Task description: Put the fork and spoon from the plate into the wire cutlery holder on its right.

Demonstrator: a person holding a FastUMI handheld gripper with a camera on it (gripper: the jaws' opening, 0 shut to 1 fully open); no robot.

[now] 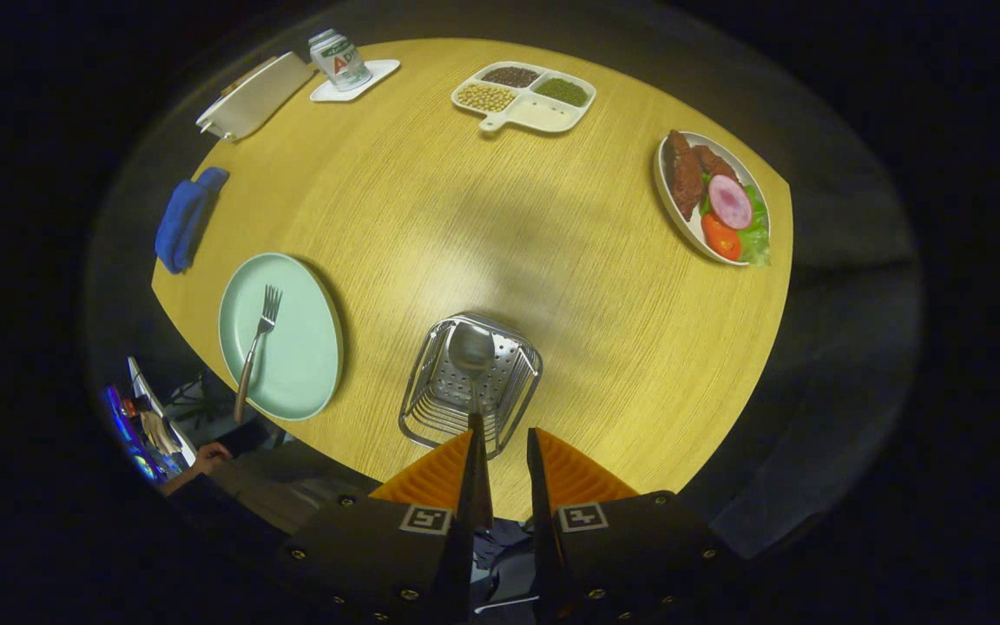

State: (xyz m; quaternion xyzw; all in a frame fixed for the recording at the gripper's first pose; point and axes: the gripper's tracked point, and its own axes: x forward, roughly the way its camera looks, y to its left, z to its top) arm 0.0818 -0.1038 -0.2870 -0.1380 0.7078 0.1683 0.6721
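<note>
Wooden table [483, 226], round-looking, light grain, carrying everything below. Wire cutlery holder [469, 382] taken as landmark, sitting near the table's near edge.

Just left of the holder: pale green plate [292, 347], oval. Fork [255, 345] lying on it, long axis running near-to-far, tines pointing away toward the far side of the table, handle end overhanging the plate's near rim.

Far right of the holder, well apart: white oval dish [669, 195] with browned meat pieces, lettuce, tomato, and a pink slice.

Far beyond the holder: white divided tray [535, 113] with three sorts of beans or grains and one pale compartment.

Far left beyond the holder: white rectangular box-like object [253, 95]; beside it a can [338, 59] standing on a small white coaster [370, 78]. Blue cloth [186, 217] bunched at the table's left edge, beyond the plate.

Inside the holder: spoon [471, 351], standing steeply, bowl at the far end, handle running back toward the fingers.

Gripper [504, 443] just this side of the holder, fingers slightly parted with a narrow gap. Spoon handle's near end meeting the left fingertip [476, 451]; right finger clear of it, so no grip on the spoon.

Below the plate, off the table: a person's hand [209, 456] and dark sleeve.
</note>
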